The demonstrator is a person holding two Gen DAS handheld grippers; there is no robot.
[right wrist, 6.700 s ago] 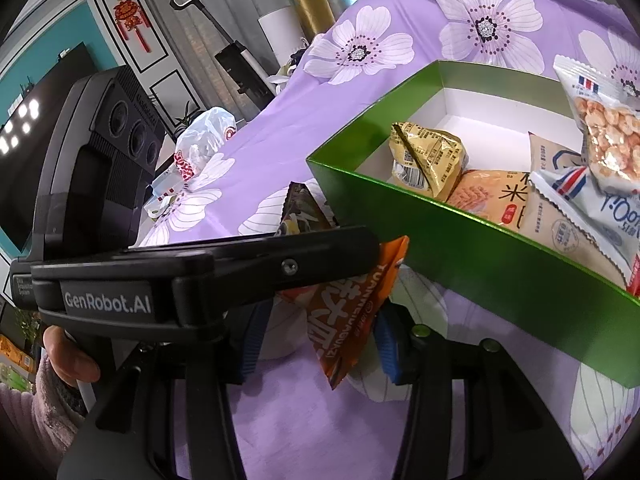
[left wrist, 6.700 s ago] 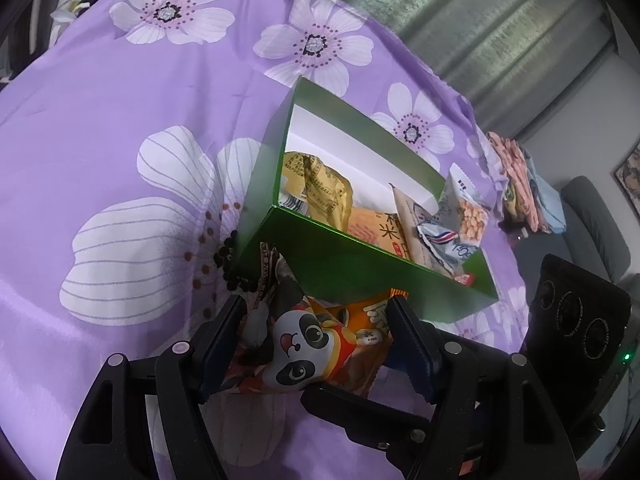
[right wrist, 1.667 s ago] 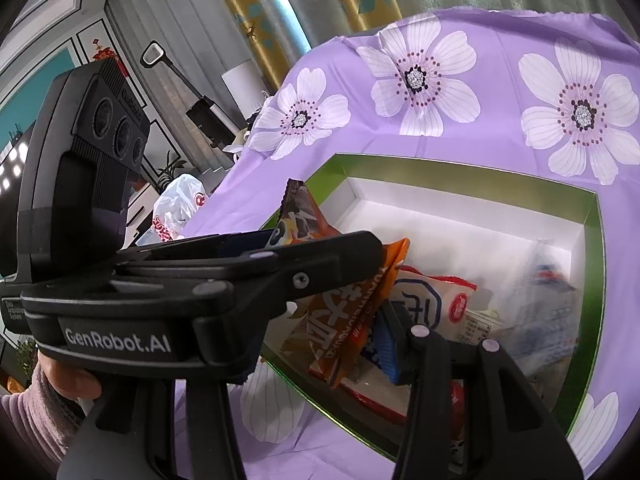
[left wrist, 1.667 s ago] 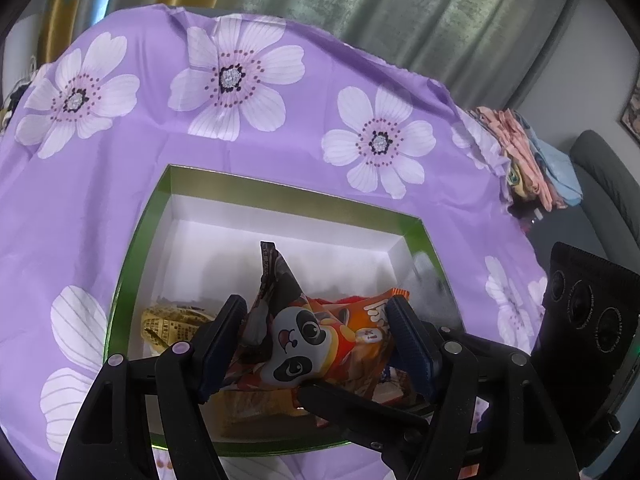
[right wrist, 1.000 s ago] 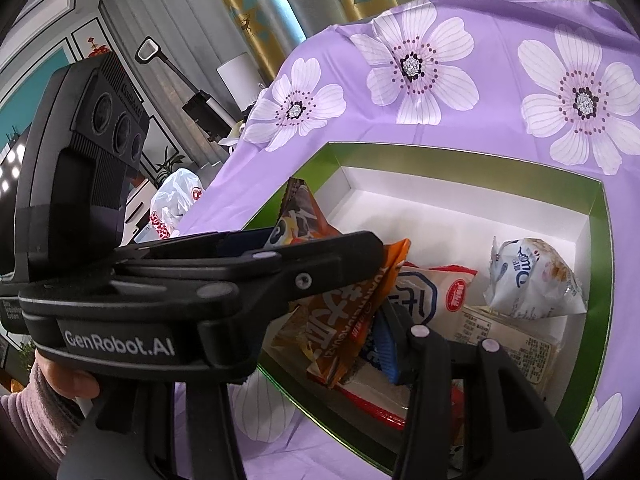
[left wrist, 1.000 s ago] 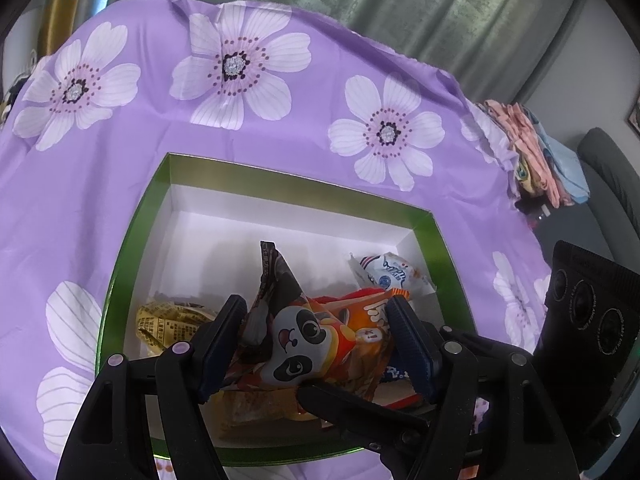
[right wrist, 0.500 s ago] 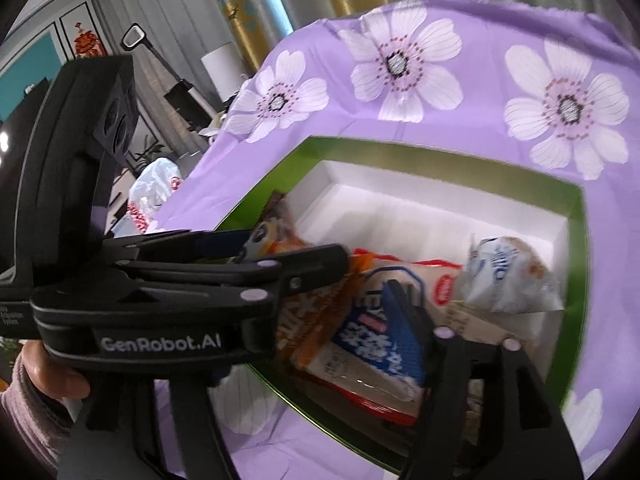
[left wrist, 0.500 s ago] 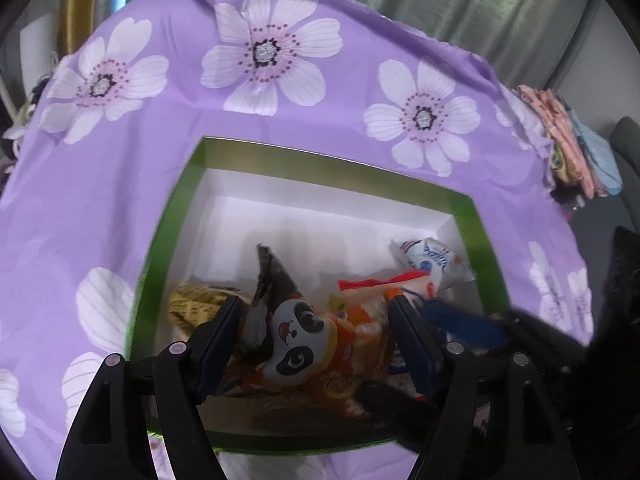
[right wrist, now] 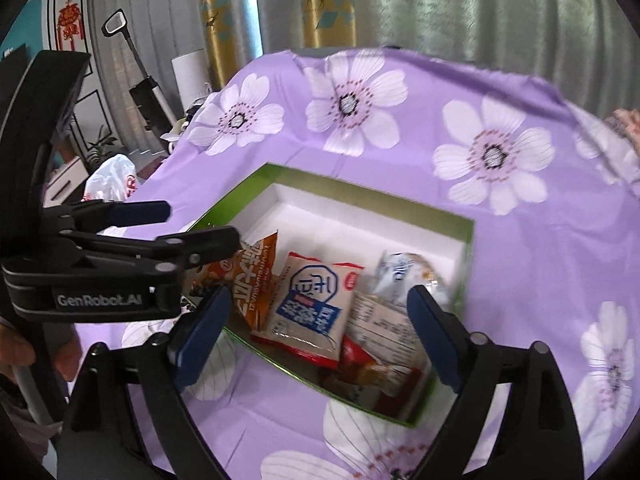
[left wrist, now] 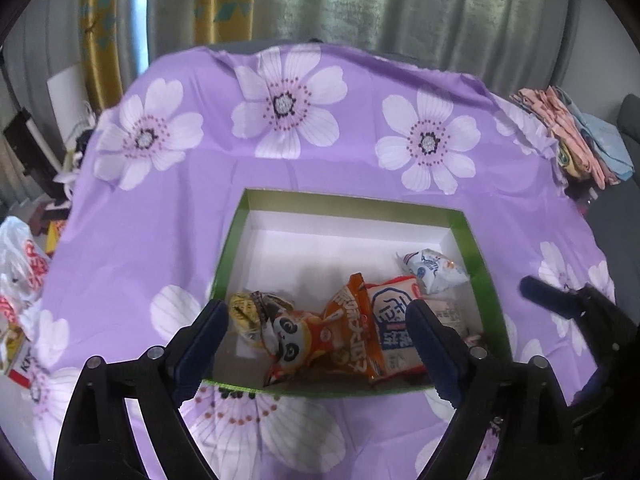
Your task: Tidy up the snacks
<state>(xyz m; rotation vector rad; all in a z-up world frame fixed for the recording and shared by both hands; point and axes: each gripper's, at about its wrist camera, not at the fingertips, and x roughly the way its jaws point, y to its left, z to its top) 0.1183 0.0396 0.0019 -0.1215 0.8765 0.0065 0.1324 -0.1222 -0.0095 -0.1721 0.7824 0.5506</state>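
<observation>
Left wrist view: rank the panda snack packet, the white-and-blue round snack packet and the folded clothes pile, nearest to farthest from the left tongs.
1. Panda snack packet, in the green box's near part, between the left tongs.
2. White-and-blue round snack packet, by the box's right wall.
3. Folded clothes pile, far right, off the tablecloth.

Worktop under purple flowered cloth [left wrist: 192, 208]; green box [left wrist: 478, 276] of snacks sits directly on it.

Grey-green curtains [left wrist: 400, 4] hang behind the purple flowered cloth [left wrist: 328, 176]; gold patterned drapes [right wrist: 328, 4] flank a bright strip of daylight to their left; further left of the curtains, a teal wall [right wrist: 24, 36] bears a red hanging ornament [right wrist: 69, 26]; a grey sofa [left wrist: 630, 120] sits off the cloth's right edge.
</observation>
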